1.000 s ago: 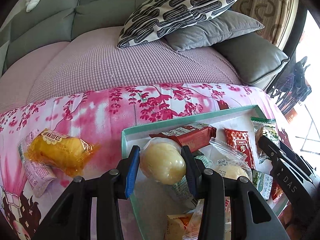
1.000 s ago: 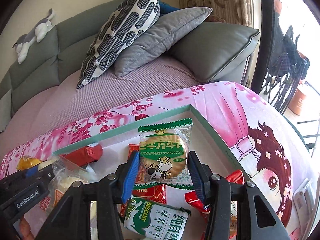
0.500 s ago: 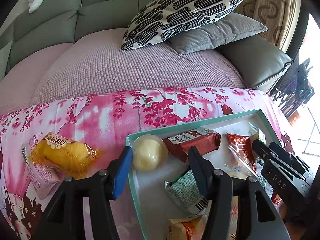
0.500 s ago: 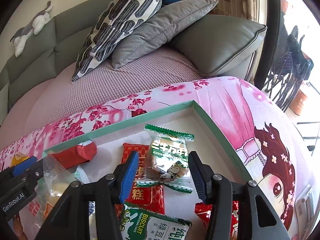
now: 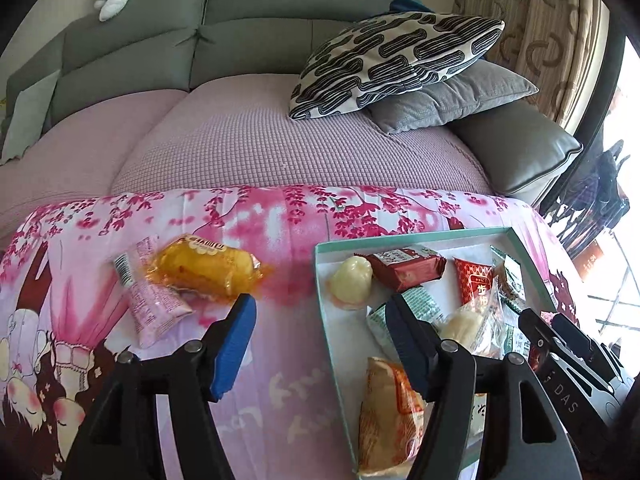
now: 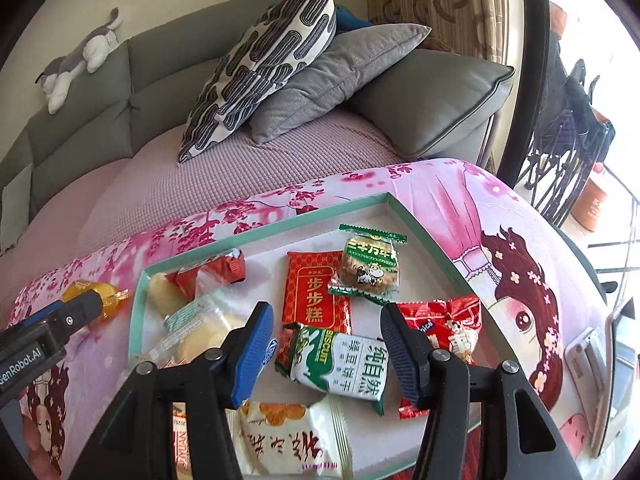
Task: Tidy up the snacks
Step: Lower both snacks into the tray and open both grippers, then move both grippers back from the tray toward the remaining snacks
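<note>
Left wrist view: left gripper (image 5: 316, 340) jaws opening, nothing between; yellow cake (image 5: 206, 270) far left on desk (image 5: 280, 392), outside tray (image 5: 326, 320).
Right wrist view: right gripper (image 6: 326, 354) jaws opening, empty, above biscuit pack (image 6: 344, 364) in tray.

Patterned pillow (image 5: 396, 62) atop grey cushion (image 5: 452, 98)

A pink cloth (image 5: 280, 224) printed with darker pink blossom is seen under a mint-green-rimmed white tray (image 6: 260, 232). In the tray, a red packet with gold characters (image 6: 316, 292), a green-and-white biscuit pack (image 6: 344, 364) and a green-edged clear wrapper (image 6: 370, 266) are shown. An orange-yellow wrapped cake (image 5: 206, 268) and a pale pink packet (image 5: 154, 306) are seen on the cloth. A black-and-white squiggle-patterned cushion (image 5: 400, 58) is seen on a grey one (image 5: 452, 96).
</note>
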Demonstrator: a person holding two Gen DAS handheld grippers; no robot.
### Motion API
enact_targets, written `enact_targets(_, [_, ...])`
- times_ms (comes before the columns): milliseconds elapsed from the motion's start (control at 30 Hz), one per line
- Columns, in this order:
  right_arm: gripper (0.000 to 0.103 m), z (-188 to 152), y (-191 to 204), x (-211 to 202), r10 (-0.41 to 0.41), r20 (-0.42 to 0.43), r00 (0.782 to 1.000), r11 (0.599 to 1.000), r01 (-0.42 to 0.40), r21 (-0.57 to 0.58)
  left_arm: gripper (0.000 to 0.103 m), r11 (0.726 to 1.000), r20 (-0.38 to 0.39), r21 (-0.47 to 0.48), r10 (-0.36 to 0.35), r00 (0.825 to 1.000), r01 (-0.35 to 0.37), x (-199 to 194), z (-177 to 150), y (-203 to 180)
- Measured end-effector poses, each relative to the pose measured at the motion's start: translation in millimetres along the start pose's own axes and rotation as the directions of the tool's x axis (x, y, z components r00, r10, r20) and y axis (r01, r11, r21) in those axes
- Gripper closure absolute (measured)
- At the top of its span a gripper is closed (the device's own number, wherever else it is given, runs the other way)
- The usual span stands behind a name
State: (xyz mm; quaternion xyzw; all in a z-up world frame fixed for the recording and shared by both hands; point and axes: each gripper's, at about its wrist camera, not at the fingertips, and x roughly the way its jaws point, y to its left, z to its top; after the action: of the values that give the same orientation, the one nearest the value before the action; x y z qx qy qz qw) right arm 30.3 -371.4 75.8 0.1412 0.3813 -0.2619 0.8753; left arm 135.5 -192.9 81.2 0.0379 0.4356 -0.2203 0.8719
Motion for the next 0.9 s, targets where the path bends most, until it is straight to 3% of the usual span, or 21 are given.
enact_targets(367, [0.043,-20,23,-44,0.017,0.024,1.000,1.000,-0.017,-0.019,0.032,0.998,0.006,-0.044,0.046,0.999,-0.046,-34,-32,31])
enact_targets(733, [0.043,-29,31,-32,0.018,-0.010,1.000,0.999,-0.018,-0.031,0.030,0.992,-0.007,-0.087,0.088,0.996,-0.088,-23,-45,48])
enact_targets(800, [0.036,-30,31,-29,0.023,-0.017,1.000,0.999,-0.023,-0.027,0.020,0.991,-0.012,-0.086,0.097,0.995,-0.098,-20,-47,47])
enact_targets(867, [0.020,-31,29,-28,0.022,-0.015,1.000,0.999,-0.022,-0.024,0.017,0.991,-0.013,-0.086,0.106,0.994,-0.106,-18,-49,48])
enact_targets(900, [0.019,-31,28,-28,0.019,-0.016,1.000,1.000,-0.019,-0.022,0.015,0.990,-0.015,-0.087,0.110,0.994,-0.111,-18,-49,48])
